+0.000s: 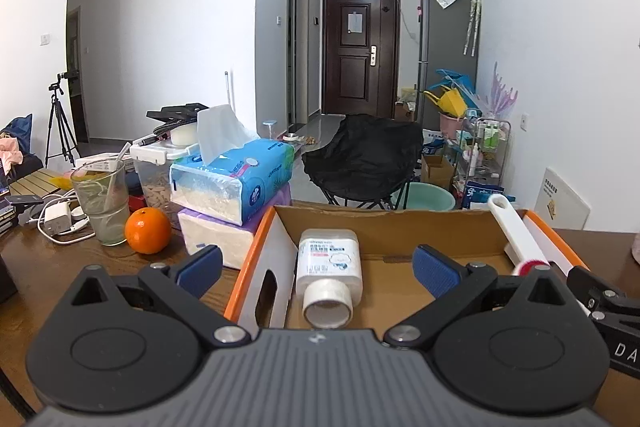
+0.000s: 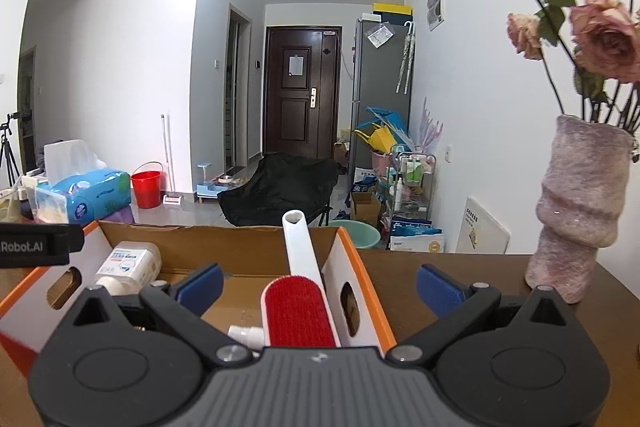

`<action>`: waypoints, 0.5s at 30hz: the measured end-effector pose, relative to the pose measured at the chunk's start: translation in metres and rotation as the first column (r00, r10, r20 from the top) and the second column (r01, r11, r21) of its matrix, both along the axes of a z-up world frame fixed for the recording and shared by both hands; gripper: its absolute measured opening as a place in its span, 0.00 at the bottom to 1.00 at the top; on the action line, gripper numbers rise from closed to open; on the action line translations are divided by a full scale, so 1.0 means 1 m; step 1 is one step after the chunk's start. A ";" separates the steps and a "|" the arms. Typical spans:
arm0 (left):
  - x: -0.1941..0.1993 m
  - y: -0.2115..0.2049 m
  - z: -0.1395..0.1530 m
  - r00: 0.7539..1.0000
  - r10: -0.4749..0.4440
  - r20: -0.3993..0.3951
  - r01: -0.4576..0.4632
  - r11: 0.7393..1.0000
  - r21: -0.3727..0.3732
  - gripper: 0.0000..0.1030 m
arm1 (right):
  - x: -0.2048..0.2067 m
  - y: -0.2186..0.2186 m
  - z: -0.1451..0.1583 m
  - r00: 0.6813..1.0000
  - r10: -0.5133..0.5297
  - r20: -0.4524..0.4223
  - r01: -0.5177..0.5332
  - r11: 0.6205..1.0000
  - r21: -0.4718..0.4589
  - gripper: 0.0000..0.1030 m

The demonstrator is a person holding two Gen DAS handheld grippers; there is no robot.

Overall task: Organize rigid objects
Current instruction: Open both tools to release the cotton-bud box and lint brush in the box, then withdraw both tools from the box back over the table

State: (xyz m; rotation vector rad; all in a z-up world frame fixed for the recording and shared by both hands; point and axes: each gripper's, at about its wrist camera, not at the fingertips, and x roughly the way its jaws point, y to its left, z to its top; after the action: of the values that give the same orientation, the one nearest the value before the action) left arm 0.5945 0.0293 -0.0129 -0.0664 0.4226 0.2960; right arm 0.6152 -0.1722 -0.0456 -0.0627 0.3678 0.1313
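An open cardboard box with orange and white sides sits on the brown table. A white bottle lies on its side inside it, cap toward me. A white-handled lint brush with a red pad leans against the box's right wall. My left gripper is open and empty, over the box's near edge above the bottle. In the right wrist view the brush, the bottle and a small white spray bottle lie in the box. My right gripper is open and empty above the brush.
An orange, a glass with a spoon, a charger, a lidded container and stacked tissue packs stand left of the box. A pink vase of dried roses stands right of it. A black folding chair is beyond the table.
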 end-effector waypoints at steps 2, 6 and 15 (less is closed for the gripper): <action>-0.007 -0.002 -0.001 1.000 -0.008 -0.003 0.008 1.000 0.003 1.00 | -0.010 -0.002 0.002 1.000 -0.005 0.001 0.005 1.000 -0.001 1.00; -0.023 -0.006 -0.001 1.000 -0.017 -0.012 0.017 1.000 0.004 1.00 | -0.027 -0.006 0.005 1.000 -0.014 0.000 0.014 1.000 0.002 1.00; -0.065 -0.011 0.001 0.999 -0.042 -0.020 0.042 0.999 -0.009 1.00 | -0.075 -0.020 0.012 0.999 -0.050 -0.009 0.050 0.999 0.019 1.00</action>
State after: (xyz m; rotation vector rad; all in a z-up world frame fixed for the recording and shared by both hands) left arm 0.5298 0.0178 -0.0116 -0.0627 0.4447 0.2542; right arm 0.5403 -0.1919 -0.0341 -0.0345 0.3759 0.0859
